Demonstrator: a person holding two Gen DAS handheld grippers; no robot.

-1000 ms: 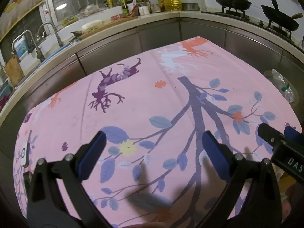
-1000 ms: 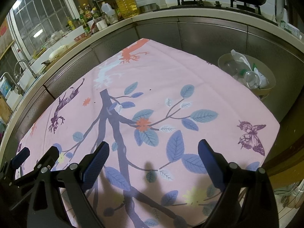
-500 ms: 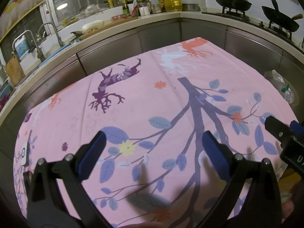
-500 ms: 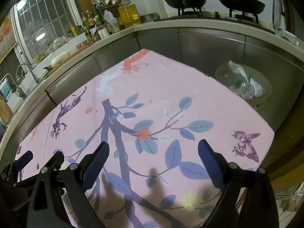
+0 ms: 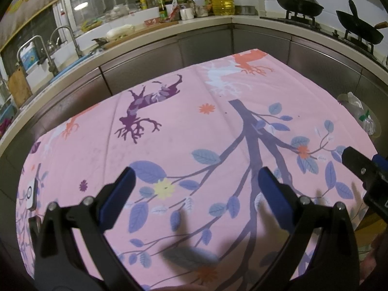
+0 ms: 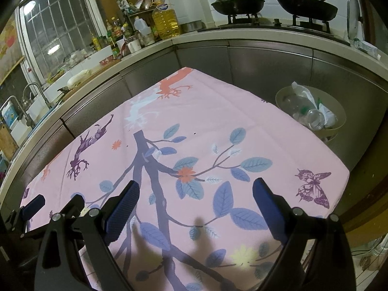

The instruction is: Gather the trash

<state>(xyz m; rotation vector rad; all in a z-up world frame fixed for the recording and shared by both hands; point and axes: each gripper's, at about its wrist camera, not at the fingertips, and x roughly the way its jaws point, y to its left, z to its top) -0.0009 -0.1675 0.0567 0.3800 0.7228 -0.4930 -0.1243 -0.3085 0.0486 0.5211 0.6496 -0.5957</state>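
Observation:
A pink tablecloth [image 5: 194, 131] [image 6: 213, 121] printed with branches and leaves covers the table. A tan bin [image 6: 339, 111] [image 5: 374, 131] stands off the table's right side, holding clear plastic bottles [image 6: 314, 118] and crumpled white plastic [image 6: 303, 92]. My left gripper [image 5: 195, 192] hovers open over the near part of the cloth with nothing between its fingers. My right gripper [image 6: 196, 197] is open too, empty, to the right of the left one. The right gripper shows at the left wrist view's right edge [image 5: 363, 169]. No loose trash shows on the cloth.
A kitchen counter [image 5: 169, 28] [image 6: 242, 36] wraps around behind the table, with metal cabinet fronts below. Two woks [image 6: 238, 3] sit on a stove at the right, oil and sauce bottles [image 6: 167, 19] in the corner, a sink with taps [image 5: 43, 51] at the left. A small white device [image 5: 31, 194] lies at the cloth's left edge.
Both grippers stay open. The right gripper has lifted and drawn back a little, so the bin and table sit lower and further in its view. The left gripper has barely moved.

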